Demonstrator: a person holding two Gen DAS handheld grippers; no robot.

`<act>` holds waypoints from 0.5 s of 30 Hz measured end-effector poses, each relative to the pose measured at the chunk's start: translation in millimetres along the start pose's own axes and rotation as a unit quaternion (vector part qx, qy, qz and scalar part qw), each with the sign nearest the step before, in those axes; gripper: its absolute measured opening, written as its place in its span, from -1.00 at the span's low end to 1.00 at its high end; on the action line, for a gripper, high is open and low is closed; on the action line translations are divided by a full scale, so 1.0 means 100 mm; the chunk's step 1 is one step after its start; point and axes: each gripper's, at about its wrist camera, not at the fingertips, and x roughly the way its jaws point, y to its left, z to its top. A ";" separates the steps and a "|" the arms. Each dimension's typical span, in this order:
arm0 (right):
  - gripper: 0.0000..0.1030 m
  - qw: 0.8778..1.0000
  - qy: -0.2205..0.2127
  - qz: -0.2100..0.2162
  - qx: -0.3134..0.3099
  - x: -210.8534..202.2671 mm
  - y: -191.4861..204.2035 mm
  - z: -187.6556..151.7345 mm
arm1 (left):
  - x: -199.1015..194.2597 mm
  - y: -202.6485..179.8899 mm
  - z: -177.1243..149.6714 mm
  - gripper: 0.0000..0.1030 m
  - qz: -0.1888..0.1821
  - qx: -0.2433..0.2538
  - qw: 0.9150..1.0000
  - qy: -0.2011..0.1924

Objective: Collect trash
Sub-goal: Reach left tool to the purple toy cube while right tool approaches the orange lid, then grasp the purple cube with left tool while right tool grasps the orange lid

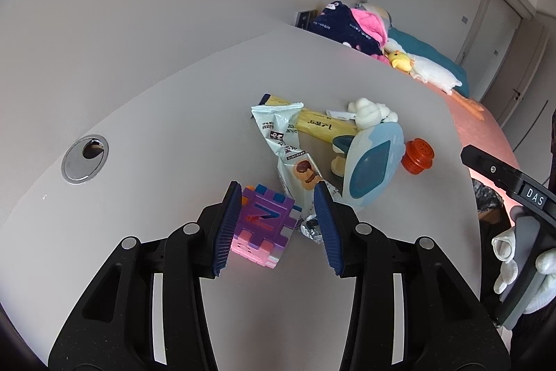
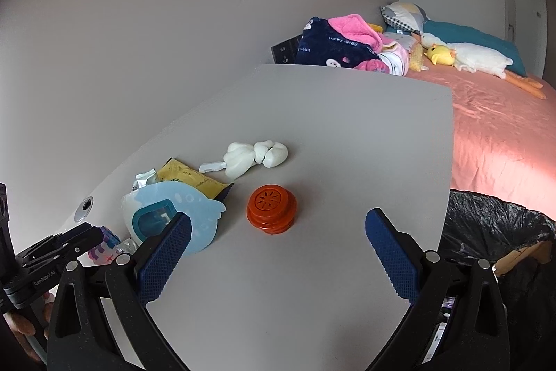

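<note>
The left gripper is reaching low over the grey surface, tilted downward, its jaws standing apart and empty. A purple and pink puzzle cube is sitting between them, pressed close to the left pad, with a gap on its other side. A crumpled snack wrapper is lying just ahead of the jaws, its lower end running down beside the right pad. Beyond it, a yellow packet is lying partly under the wrapper, and a pale blue blister pack is standing tilted just ahead and to the right of the right pad. An orange cap is resting further right, and a white wad of tissue is lying beyond the blister pack.

The right gripper is hovering level over the same surface, its jaws spread wide and holding nothing. The orange cap is sitting just ahead of them, roughly centred in the gap. The blister pack is lying against the left pad's tip. A bin lined with a black bag is standing off the surface's edge, beside the right pad. A bed with a pink sheet is lying beyond.
</note>
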 end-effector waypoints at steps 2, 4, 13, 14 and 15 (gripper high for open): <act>0.94 1.000 0.003 0.000 -0.002 0.05 0.02 0.01 | 0.00 0.01 0.00 -0.17 0.001 0.009 1.000 0.000; 0.94 1.000 0.008 -0.001 -0.005 0.11 0.05 0.03 | 0.01 0.02 0.00 -0.16 0.010 0.015 1.000 -0.001; 0.94 0.999 0.032 -0.014 -0.003 0.44 0.11 0.08 | 0.15 0.14 -0.03 0.07 0.011 0.003 1.000 0.024; 0.93 0.999 0.036 -0.017 -0.003 0.48 0.11 0.09 | 0.17 0.14 -0.04 0.07 0.010 0.003 1.000 0.026; 0.87 0.999 0.038 -0.022 -0.003 0.51 0.11 0.09 | 0.18 0.14 -0.05 0.07 0.008 0.004 1.000 0.028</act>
